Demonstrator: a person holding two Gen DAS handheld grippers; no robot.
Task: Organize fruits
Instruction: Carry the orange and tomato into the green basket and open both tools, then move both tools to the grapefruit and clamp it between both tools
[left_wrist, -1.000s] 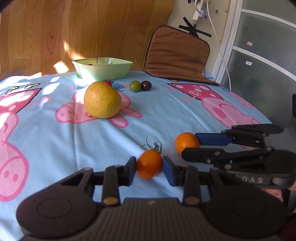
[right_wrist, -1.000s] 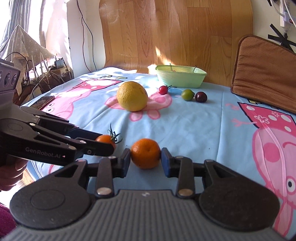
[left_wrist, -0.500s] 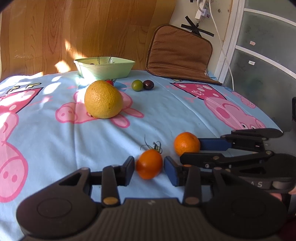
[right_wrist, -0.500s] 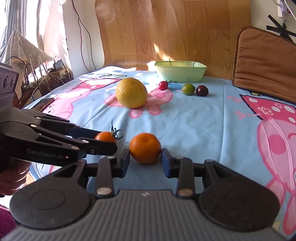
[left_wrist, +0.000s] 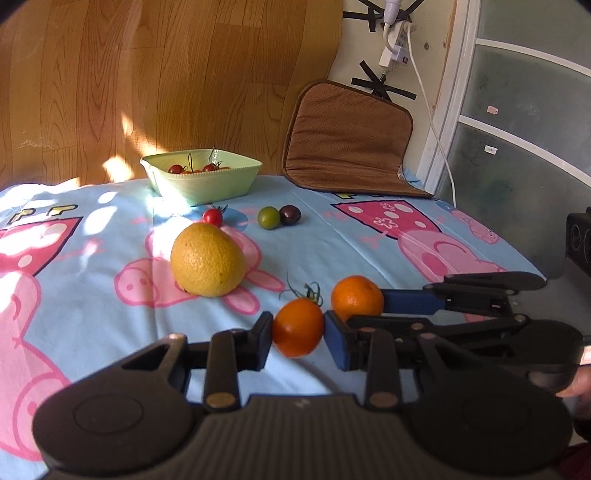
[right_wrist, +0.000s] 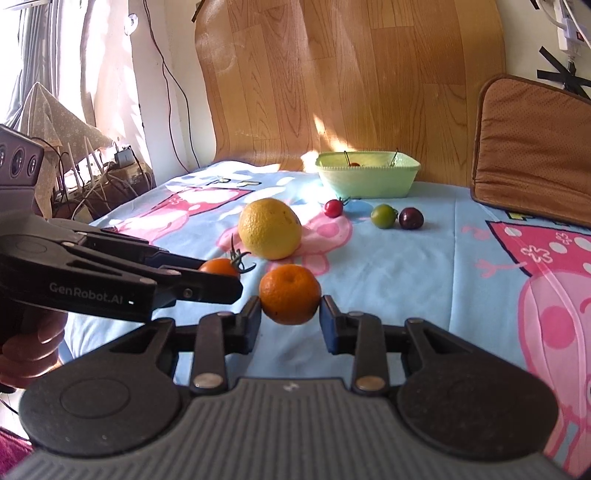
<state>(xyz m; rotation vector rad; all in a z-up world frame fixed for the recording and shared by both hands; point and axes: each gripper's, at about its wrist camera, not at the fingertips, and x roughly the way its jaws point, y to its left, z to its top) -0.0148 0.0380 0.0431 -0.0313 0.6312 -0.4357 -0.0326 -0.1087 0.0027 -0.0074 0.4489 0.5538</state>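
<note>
Orange tomato (left_wrist: 297, 327) pinched in left gripper (left_wrist: 298, 334), tangerine (right_wrist: 290, 294) clamped in right gripper (right_wrist: 290, 317), both side by side above the bedsheet (left_wrist: 92, 258): round skins may slip, grippers may collide.

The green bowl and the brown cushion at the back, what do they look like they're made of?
Green bowl: probably plastic, possibly glazed ceramic; smooth, pale, slightly glossy walls with a beaded rim. Brown cushion: likely faux leather or mesh fabric; matte, finely perforated, with stitched edging.

a light-blue cartoon-pig cloth (left_wrist: 92, 295) carries a green bowl (left_wrist: 201, 181), a yellow citrus (left_wrist: 207, 259), three small fruits and a leaning brown cushion (left_wrist: 347, 136).
</note>
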